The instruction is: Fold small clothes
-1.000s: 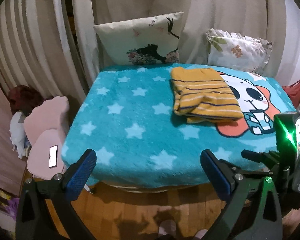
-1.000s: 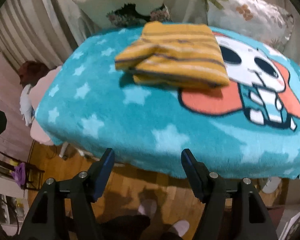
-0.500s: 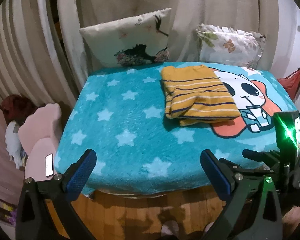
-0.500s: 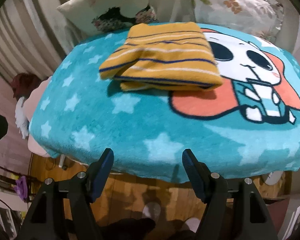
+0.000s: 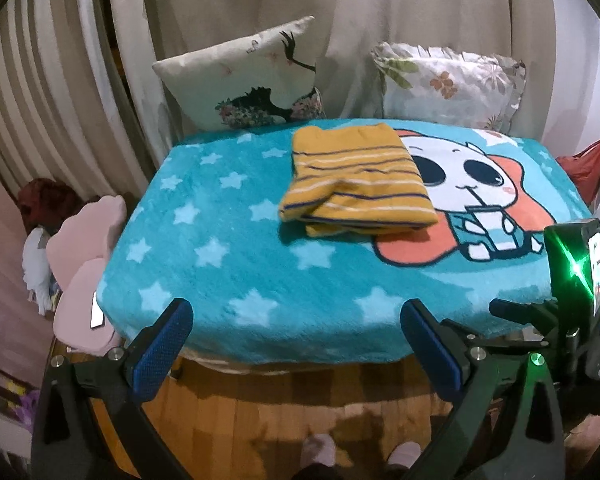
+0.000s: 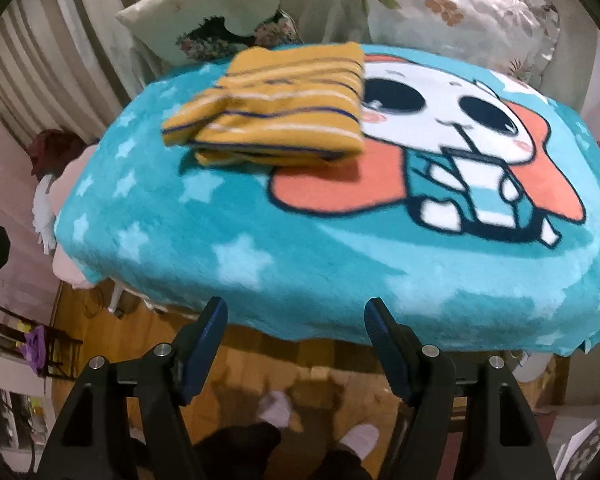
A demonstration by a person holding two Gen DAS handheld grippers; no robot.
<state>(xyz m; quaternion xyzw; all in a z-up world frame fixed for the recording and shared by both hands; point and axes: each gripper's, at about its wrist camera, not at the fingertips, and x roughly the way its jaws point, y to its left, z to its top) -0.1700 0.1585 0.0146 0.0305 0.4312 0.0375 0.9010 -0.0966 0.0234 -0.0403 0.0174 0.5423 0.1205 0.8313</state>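
Folded yellow shirt (image 5: pixel 358 184) with dark and white stripes, flat on the teal blanket (image 5: pixel 228 248), toward the far side, near the two pillows. Right edge of shirt over the white cartoon animal (image 5: pixel 456 164) printed on the blanket; left part on the star pattern. One sleeve or flap on top, toward the near left corner of the fold. In right wrist view, same shirt (image 6: pixel 276 108) at upper left of the blanket (image 6: pixel 340 256), touching the cartoon's face (image 6: pixel 432 112).

Left gripper (image 5: pixel 296 340) wide open, holding nothing, blue pads (image 5: pixel 160 344) far apart, above the near edge of the blanket and the wooden floor (image 5: pixel 284 408). Well apart from the shirt. Right gripper (image 6: pixel 296 344) also open, empty, a bit narrower gap than the left one, at the near edge of the blanket, well apart from the shirt too. Seen also in left wrist view at far right, with a green light on a black box (image 5: pixel 576 264).

Behind the blanket: bird pillow (image 5: pixel 244 76) at left, flower pillow (image 5: pixel 448 84) at right, both leaning on beige curtain (image 5: pixel 340 20). Pink chair (image 5: pixel 84 256) beside the left edge of the blanket, with a phone (image 5: pixel 97 312) on it. White slippers (image 6: pixel 276 408) on the floor below.
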